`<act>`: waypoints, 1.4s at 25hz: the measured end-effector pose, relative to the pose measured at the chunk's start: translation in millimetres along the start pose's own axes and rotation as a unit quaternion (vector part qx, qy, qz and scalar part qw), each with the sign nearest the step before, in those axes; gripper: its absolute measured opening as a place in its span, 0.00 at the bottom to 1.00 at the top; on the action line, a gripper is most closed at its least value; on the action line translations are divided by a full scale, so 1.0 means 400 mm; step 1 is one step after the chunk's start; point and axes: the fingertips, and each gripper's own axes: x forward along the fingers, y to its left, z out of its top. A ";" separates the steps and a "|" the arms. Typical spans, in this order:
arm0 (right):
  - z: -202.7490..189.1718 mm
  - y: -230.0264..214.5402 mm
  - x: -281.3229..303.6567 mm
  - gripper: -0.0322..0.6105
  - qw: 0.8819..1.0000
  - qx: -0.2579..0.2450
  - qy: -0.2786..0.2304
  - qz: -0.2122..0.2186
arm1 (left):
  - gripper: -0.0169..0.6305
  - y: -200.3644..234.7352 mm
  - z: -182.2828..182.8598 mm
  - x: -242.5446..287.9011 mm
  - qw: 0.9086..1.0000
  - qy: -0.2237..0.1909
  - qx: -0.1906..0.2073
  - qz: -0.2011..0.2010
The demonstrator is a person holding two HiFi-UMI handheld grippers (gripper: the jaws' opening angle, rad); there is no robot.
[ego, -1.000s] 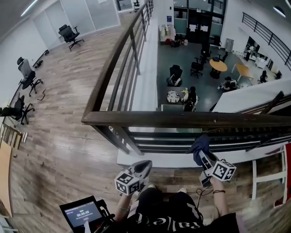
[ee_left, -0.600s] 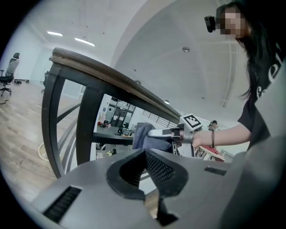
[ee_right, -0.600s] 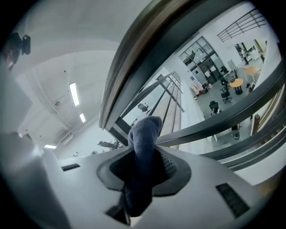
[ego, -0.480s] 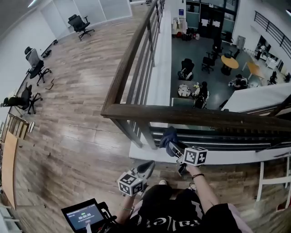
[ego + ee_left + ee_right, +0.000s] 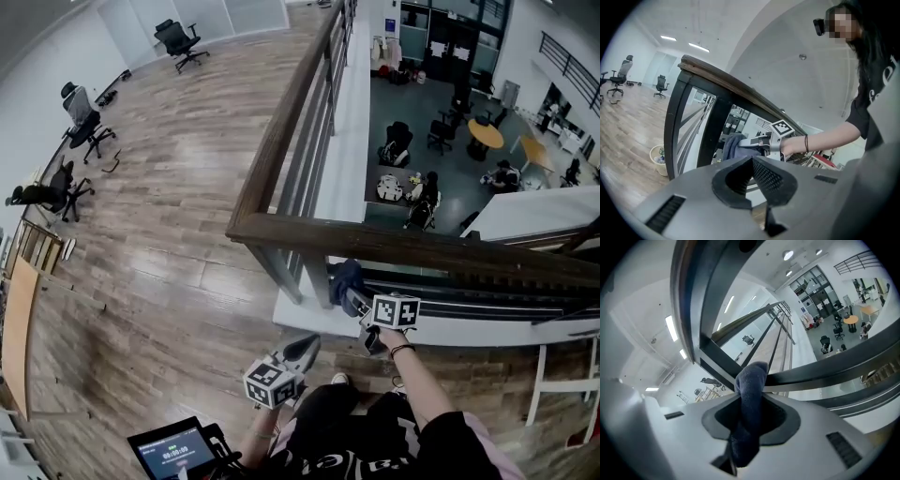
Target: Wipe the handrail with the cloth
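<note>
Standing at the corner of a wooden handrail (image 5: 403, 247) on an upper floor. Right gripper (image 5: 358, 296) held out ahead, jaws clamped on a dark blue cloth (image 5: 345, 277). Cloth bunched, sticking out past the jaw tips, just under the handrail and beside the corner post (image 5: 316, 279); cannot tell whether touching either. Left gripper (image 5: 306, 348) lower and nearer the body, well short of the handrail, jaws together with nothing between them. In the left gripper view, right gripper and cloth level with the dark rails (image 5: 691, 126) below the handrail. Wooden floor (image 5: 159, 234) to the left, with office chairs (image 5: 178, 39) near the far wall. Beyond the handrail, a lower floor with tables and seated people. Lit screen (image 5: 169, 448) at bottom left.
</note>
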 end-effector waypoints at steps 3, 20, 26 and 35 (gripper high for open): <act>0.001 -0.027 -0.020 0.19 1.000 0.010 -0.003 -0.015 | 0.03 -0.018 0.002 0.000 1.000 0.013 -0.002 -0.005; 0.088 -0.415 -0.421 0.19 0.993 0.064 -0.059 -0.074 | 0.03 -0.294 0.002 0.312 0.999 0.014 0.009 -0.043; 0.133 -0.600 -0.648 0.19 0.989 0.082 -0.085 -0.093 | 0.03 -0.476 -0.002 0.495 0.997 0.021 0.018 -0.071; 0.192 -0.932 -1.068 0.19 0.977 0.112 -0.132 -0.128 | 0.03 -0.823 -0.088 0.775 0.992 0.052 0.045 -0.102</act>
